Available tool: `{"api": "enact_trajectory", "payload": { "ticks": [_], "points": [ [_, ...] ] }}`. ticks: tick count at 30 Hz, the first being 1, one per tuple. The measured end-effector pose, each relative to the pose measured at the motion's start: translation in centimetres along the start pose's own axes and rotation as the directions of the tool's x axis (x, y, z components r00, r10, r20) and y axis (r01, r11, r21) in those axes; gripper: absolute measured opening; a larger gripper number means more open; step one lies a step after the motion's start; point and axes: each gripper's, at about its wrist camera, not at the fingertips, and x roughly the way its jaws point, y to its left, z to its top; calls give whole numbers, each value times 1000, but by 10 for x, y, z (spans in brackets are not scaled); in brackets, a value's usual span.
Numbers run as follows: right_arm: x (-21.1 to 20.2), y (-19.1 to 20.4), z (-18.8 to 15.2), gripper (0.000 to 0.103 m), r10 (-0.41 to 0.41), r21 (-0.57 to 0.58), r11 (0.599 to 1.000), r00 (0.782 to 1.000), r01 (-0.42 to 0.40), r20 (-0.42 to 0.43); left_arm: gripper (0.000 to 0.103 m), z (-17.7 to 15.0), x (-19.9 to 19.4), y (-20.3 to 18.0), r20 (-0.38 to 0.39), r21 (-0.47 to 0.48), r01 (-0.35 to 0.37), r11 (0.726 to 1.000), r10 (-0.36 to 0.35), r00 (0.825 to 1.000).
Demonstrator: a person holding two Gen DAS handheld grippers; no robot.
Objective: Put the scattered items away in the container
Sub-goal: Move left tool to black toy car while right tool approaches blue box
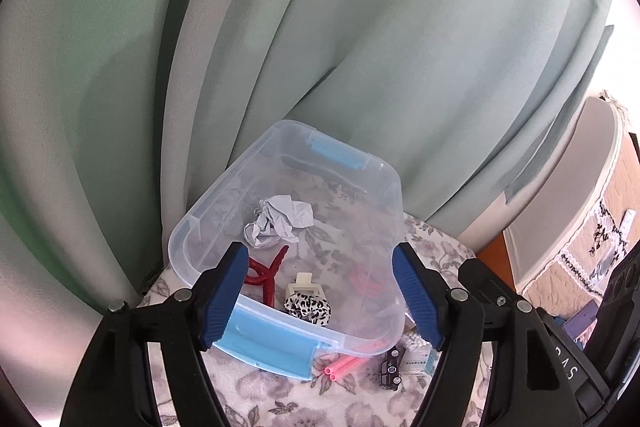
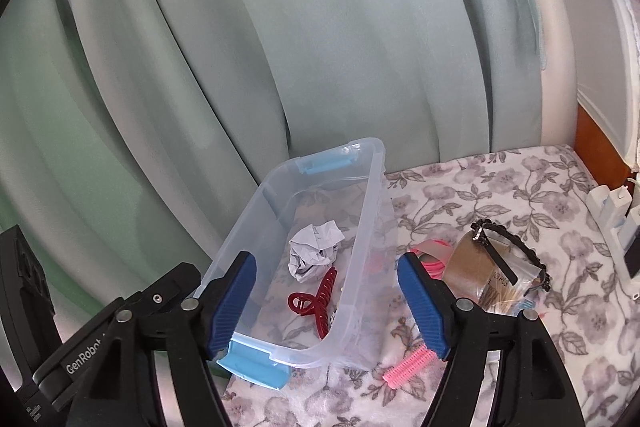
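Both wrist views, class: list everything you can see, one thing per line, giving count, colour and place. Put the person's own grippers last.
Container: one, clear with blue latches, on the floral cloth.
Crumpled paper: one, white-grey, inside the container.
Claw clip: one, dark red, inside the container.
Scrunchie: one, black-and-white spotted, inside the container.
Hair rollers: pink, on the cloth outside the container's near end; count unclear.
Toy car: one, black, on the cloth.
Headband: one, black, atop a brown packet.
Floral cloth: one, grey-white.
Curtain: pale green, behind.
Left gripper: open, empty.
Right gripper: open, empty.
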Motion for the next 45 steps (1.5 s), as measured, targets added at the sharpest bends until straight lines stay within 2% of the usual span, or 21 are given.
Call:
{"api": "enact_trajectory", "payload": {
  "ticks": [8, 11, 19, 24, 26, 27, 35, 41, 45],
  "points": [
    [-28, -26, 3, 82, 18, 43, 999, 998, -21, 57, 76, -8, -6, -37, -9, 82, 15, 996, -15, 1000],
    [-40, -39, 3, 94, 9, 65, 998, 997, -14, 75, 76, -13, -7, -52, -18, 108, 24, 994, -23, 1000],
    [-69, -79, 9, 94, -37, 139, 990, 990, 18, 136, 76, -26, -1, -80, -53, 152, 57, 987, -49, 997],
    [-85, -100, 12, 94, -89, 140, 988, 981, 65, 175, 76, -36, 7, -91, -82, 171, 78, 982, -65, 994],
    [-88, -109, 13, 99, -104, 147, 986, 979, 79, 173, 76, -41, 12, -96, -103, 183, 88, 979, -70, 992],
    [-88, -114, 12, 103, -108, 151, 985, 980, 83, 169, 76, -45, 16, -99, -115, 189, 93, 978, -72, 991],
    [-85, -158, 1, 103, -168, 220, 966, 977, 136, 131, 76, -75, 45, -125, -213, 265, 114, 958, -58, 975],
    [-80, -191, -10, 103, -177, 323, 937, 976, 129, 123, 76, -106, 71, -138, -294, 318, 124, 940, -26, 955],
    [-68, -201, -16, 103, -167, 322, 937, 983, 137, 70, 76, -125, 91, -138, -350, 321, 125, 939, -5, 937]
  ]
}}
